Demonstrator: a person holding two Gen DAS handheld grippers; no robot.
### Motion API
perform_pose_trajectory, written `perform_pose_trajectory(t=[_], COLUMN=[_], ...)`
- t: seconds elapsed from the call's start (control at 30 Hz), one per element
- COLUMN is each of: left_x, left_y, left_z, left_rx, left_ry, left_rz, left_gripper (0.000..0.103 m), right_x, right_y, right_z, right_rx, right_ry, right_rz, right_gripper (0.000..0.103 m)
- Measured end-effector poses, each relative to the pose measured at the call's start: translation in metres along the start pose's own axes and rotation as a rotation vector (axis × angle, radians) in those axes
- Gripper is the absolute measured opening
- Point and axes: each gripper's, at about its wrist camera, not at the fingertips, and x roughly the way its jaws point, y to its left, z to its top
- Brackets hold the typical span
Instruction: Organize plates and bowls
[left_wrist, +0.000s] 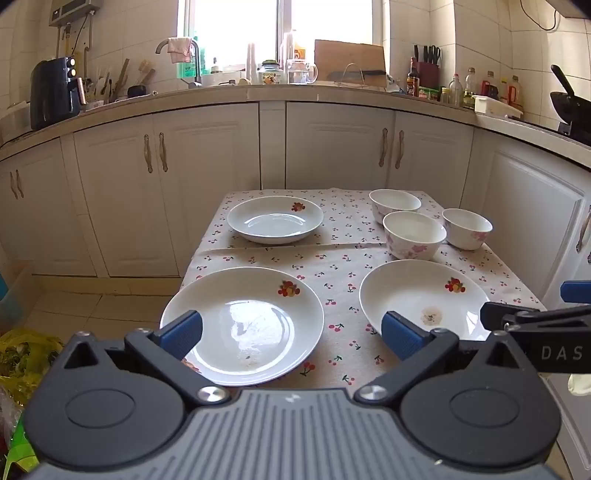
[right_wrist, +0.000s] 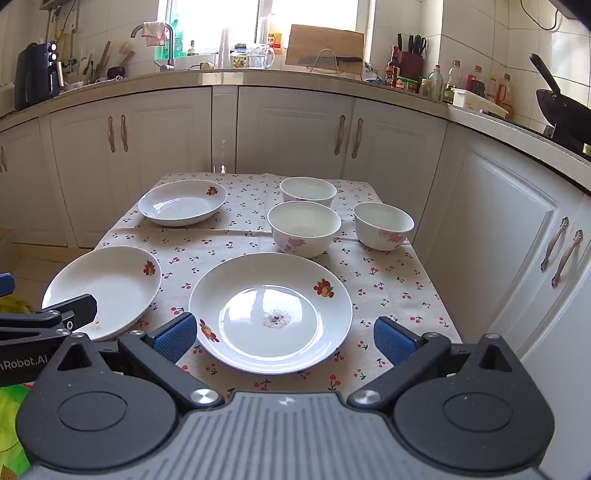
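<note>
Three plates and three bowls sit on a small table (right_wrist: 413, 291) draped in a cherry-print cloth, in a white-cabinet kitchen. The near-right plate (right_wrist: 271, 312), marked with fruit motifs on its rim and a gray speck of residue at its center, lies just ahead of the right gripper (right_wrist: 284, 338), whose blue-padded fingers stand wide apart and hold nothing. The near-left plate (left_wrist: 243, 325) lies at the table's front left corner, its rim overhanging the edge slightly, directly ahead of the left gripper (left_wrist: 291, 332), likewise spread open and empty, one blue pad showing over the plate's near rim. The far plate (left_wrist: 275, 218) rests at the back left of the table, well apart from the other two. The three bowls, white with pink flowers on their sides, cluster at the back right: the middle bowl (right_wrist: 304, 228) stands nearest the plates, just behind the near-right plate; the rear bowl (right_wrist: 307, 191) sits close behind it; the right-hand bowl (right_wrist: 383, 225) stands off toward the table's right edge. All six pieces sit upright and unstacked. Behind the table runs a countertop (right_wrist: 295, 79) carrying a black air fryer (left_wrist: 53, 92), a sink faucet (left_wrist: 192, 55) with a cloth draped over it, a wooden cutting board (left_wrist: 349, 59), a knife block (left_wrist: 426, 68), bottles of condiments, and a black wok (right_wrist: 561, 101) at the far right.
</note>
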Motion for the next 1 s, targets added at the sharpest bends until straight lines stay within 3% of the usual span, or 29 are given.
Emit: perform_pose_trajectory(t=[1.0], left_x=[-0.008], left_y=[0.000], left_z=[0.003], left_rx=[0.011], left_ry=[-0.015], left_rz=[-0.031], left_gripper=[0.102], right_x=[-0.005], right_y=[0.001], right_z=[-0.001], right_rx=[0.002], right_ry=[-0.019], right_rz=[-0.036], right_gripper=[0.103])
